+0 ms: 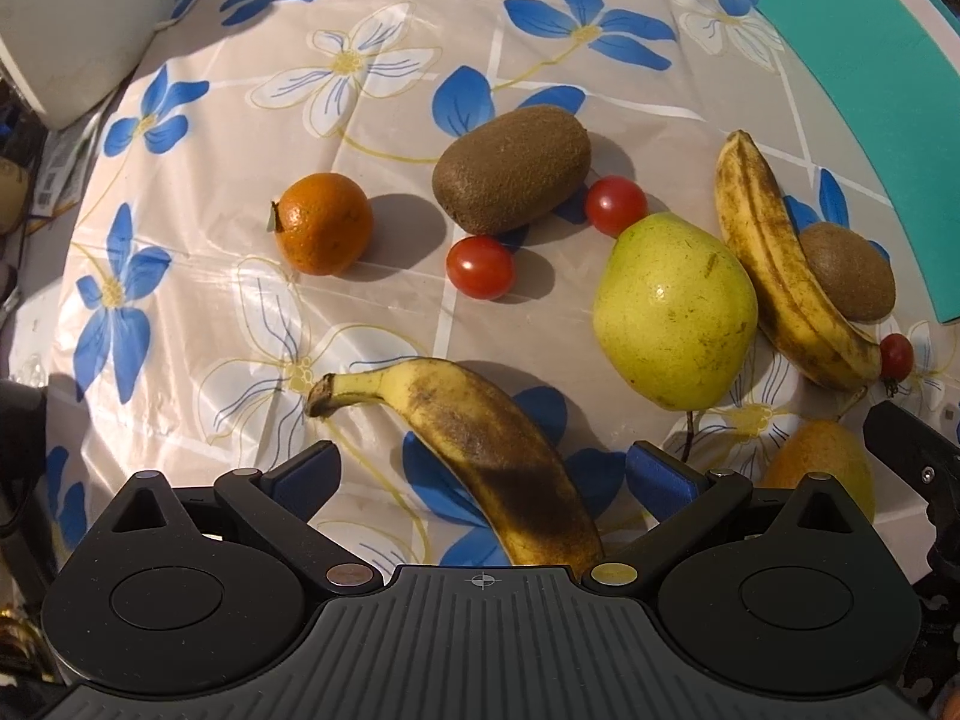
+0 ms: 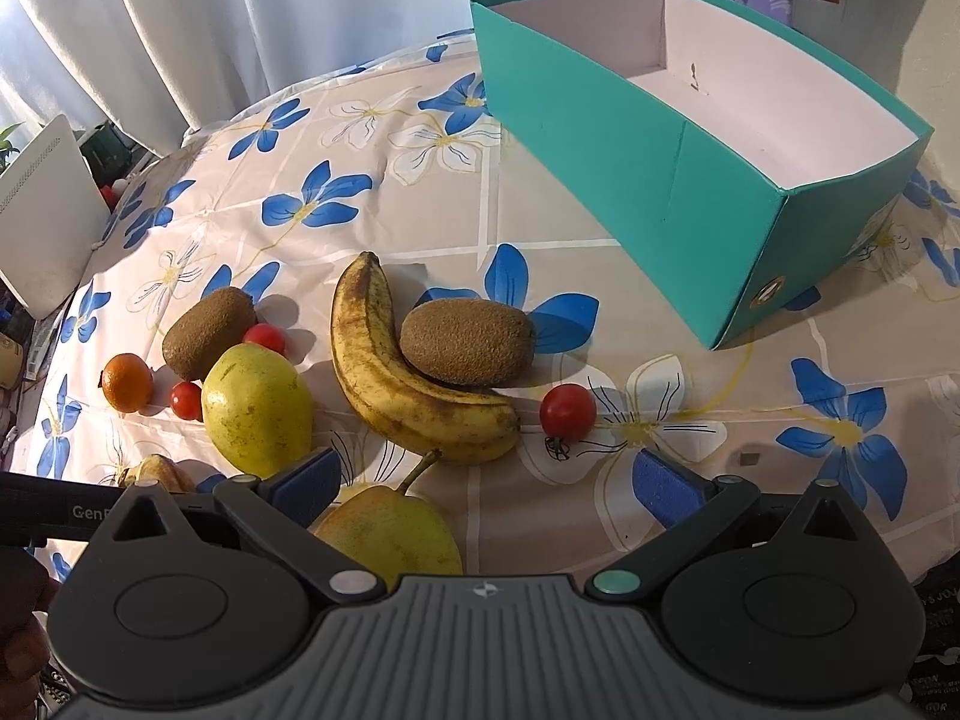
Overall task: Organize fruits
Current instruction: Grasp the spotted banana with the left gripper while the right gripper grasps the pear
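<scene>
My left gripper (image 1: 483,474) is open, its jaws on either side of a spotted banana (image 1: 480,444) lying on the flowered tablecloth. Beyond it lie an orange (image 1: 324,223), a large kiwi (image 1: 511,169), two cherry tomatoes (image 1: 480,267), a green pear (image 1: 675,312), a second banana (image 1: 780,276) and a small kiwi (image 1: 849,271). My right gripper (image 2: 486,483) is open above a yellow pear (image 2: 390,531), close to the second banana (image 2: 408,366), the kiwi (image 2: 467,341) and a tomato (image 2: 567,411). An empty teal box (image 2: 630,168) stands at the far right.
A white device (image 2: 45,216) stands at the table's left edge; it also shows in the left wrist view (image 1: 78,24). White curtains (image 2: 300,6) hang behind the table. The teal box's corner (image 1: 870,96) shows at the upper right of the left wrist view.
</scene>
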Demonstrator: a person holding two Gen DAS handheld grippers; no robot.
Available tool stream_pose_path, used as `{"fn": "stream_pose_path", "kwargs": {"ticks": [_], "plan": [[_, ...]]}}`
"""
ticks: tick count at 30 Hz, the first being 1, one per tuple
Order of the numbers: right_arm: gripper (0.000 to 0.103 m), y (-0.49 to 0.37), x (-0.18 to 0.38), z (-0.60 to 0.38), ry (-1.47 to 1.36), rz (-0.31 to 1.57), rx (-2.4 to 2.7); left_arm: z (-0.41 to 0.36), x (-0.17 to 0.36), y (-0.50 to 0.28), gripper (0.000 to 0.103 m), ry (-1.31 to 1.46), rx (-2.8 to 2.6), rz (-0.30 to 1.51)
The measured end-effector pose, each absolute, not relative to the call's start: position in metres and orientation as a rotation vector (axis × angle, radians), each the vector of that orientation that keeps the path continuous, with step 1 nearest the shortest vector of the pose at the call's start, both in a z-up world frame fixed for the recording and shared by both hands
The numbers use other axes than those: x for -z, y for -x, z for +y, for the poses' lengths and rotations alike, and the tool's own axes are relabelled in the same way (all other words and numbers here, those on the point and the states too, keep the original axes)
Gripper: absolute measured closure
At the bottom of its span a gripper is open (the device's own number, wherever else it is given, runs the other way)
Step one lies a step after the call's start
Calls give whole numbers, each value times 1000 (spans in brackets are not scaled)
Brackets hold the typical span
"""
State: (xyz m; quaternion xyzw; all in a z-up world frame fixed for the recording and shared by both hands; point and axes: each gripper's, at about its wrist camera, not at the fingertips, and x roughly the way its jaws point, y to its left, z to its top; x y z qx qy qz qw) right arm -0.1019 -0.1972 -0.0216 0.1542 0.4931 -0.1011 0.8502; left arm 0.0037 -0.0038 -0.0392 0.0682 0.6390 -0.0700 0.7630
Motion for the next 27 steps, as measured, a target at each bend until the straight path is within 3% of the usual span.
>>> {"fn": "stream_pose_path", "kwargs": {"ticks": [2,4,5,8,15,27], "plan": [[0,102,23,-198,-327,1042,212,-2,43,-6,1,-132,139,1412],[0,103,25,-200,-333,1045,214,-1,47,-7,18,-121,127,1440],[0,103,26,-200,-336,1047,215,-1,51,-8,22,-115,122,1461],[0,103,28,-202,-349,1051,217,-2,53,-10,23,-107,106,1473],[0,104,30,-204,-359,1050,217,-16,51,-14,44,-93,118,1486],[0,107,31,-209,-373,1042,228,-20,47,-11,62,-106,149,1466]]}}
